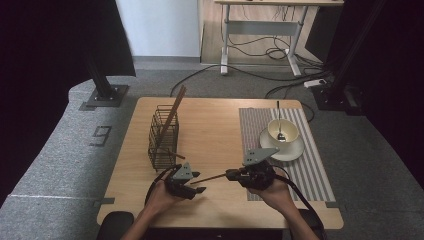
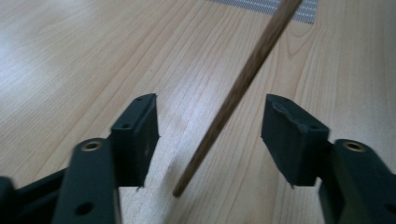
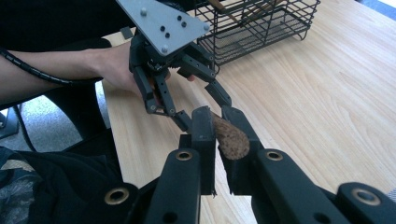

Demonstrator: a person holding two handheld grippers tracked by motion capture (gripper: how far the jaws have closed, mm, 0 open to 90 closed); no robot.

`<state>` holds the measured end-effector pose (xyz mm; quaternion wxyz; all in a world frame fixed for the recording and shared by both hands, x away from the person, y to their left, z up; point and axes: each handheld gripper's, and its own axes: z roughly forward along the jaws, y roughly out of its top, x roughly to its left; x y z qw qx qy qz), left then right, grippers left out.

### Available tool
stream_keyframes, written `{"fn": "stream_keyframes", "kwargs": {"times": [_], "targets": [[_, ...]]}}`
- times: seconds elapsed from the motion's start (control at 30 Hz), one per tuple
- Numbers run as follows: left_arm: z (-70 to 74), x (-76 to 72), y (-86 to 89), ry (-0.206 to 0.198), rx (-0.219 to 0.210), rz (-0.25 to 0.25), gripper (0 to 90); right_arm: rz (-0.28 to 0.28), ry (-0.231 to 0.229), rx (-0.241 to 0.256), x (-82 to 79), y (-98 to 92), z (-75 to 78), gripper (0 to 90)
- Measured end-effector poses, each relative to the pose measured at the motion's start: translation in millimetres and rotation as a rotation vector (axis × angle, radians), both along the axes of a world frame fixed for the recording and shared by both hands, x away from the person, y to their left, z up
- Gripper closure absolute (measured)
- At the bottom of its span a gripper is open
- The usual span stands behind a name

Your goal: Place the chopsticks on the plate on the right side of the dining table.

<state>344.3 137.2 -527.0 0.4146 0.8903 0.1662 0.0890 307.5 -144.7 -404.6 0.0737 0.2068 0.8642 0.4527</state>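
A thin brown wooden stick point(image 1: 207, 177) runs level between my two grippers near the table's front edge. My right gripper point(image 1: 229, 174) is shut on its thicker end point(image 3: 231, 137), which shows rough and brown between the jaws. My left gripper point(image 1: 197, 183) is open, and the stick's thin end point(image 2: 233, 93) slants down between its fingers point(image 2: 140, 126) without touching either one. The tip hovers just above the wooden table point(image 2: 93, 56). From the right gripper view, the left gripper point(image 3: 201, 100) faces mine with a hand behind it.
A black wire basket point(image 1: 163, 137) stands at the table's left, with another long wooden stick point(image 1: 172, 112) leaning in it. At the right, a striped mat point(image 1: 310, 170) carries a saucer point(image 1: 295, 150) and a cup point(image 1: 285, 134) with a metal spoon point(image 1: 279, 120) inside.
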Motion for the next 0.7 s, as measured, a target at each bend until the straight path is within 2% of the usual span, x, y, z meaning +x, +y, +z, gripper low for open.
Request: {"fn": "stream_keyframes", "kwargs": {"times": [0.37, 0.4, 0.53, 0.7], "targets": [[3.8, -2.3, 2.4, 0.001, -0.043, -0.054, 66.4, 0.018, 0.014, 0.001, -2.9, 5.5, -5.5, 83.0], [3.9, -2.5, 2.5, -0.001, -0.044, -0.059, 70.9, 0.018, 0.013, 0.001, -2.5, 5.5, -5.6, 83.0], [3.8, -2.9, 2.8, 0.001, -0.043, -0.076, 75.6, 0.017, 0.018, 0.005, -0.5, 5.6, -5.4, 83.0], [2.9, -4.5, 1.5, -0.02, -0.026, -0.107, 78.3, 0.015, 0.033, 0.01, 2.9, 5.0, -6.0, 82.6]]}}
